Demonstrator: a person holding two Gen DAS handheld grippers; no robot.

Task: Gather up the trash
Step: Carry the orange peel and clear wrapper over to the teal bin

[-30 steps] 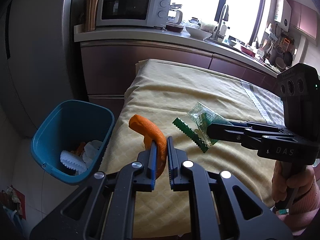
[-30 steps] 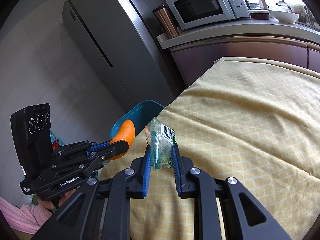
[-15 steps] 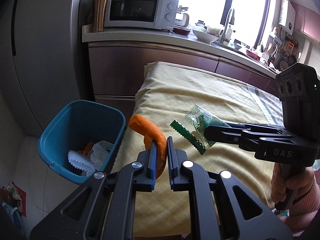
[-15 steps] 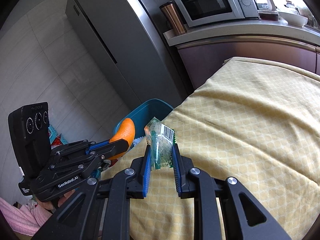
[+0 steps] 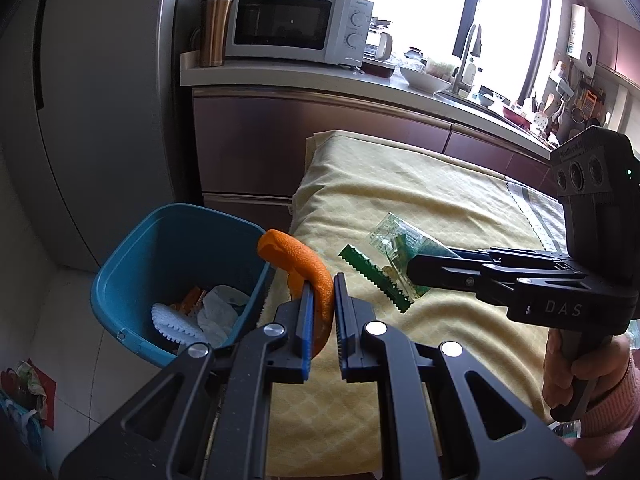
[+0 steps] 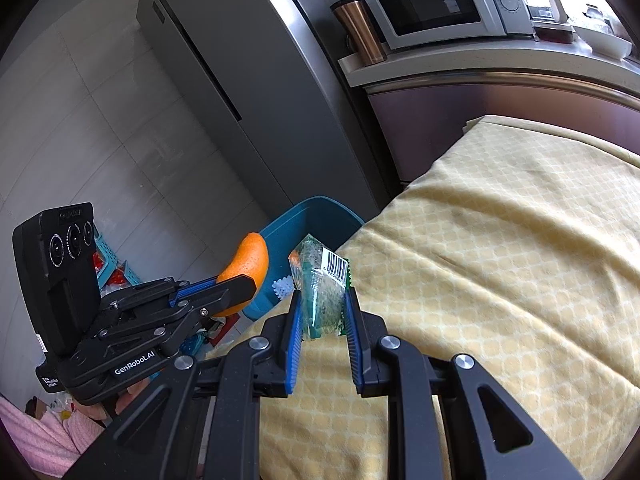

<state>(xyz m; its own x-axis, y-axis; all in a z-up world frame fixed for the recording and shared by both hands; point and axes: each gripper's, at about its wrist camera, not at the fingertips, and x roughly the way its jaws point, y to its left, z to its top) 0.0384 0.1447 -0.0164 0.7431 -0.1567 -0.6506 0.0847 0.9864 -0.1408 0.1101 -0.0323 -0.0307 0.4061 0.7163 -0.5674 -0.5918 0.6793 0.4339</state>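
Fingers, left (image 5: 321,312): mine, clamped on an orange peel (image 5: 298,262), curved and pithy. Fingers, right (image 6: 322,312): pinched on a crinkled green-and-clear wrapper (image 6: 322,280), barcode showing. Change: both have drifted left off the worktop (image 5: 440,192); the peel now overhangs the near rim of the teal bin (image 5: 160,240), so a drop looks close. Bin: on the floor, already holding scraps.

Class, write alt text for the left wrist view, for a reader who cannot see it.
The left gripper holds a piece of orange peel near the rim of a blue bin with trash inside. To its right, the right gripper holds a clear green wrapper above a table with a yellow cloth, in a kitchen.
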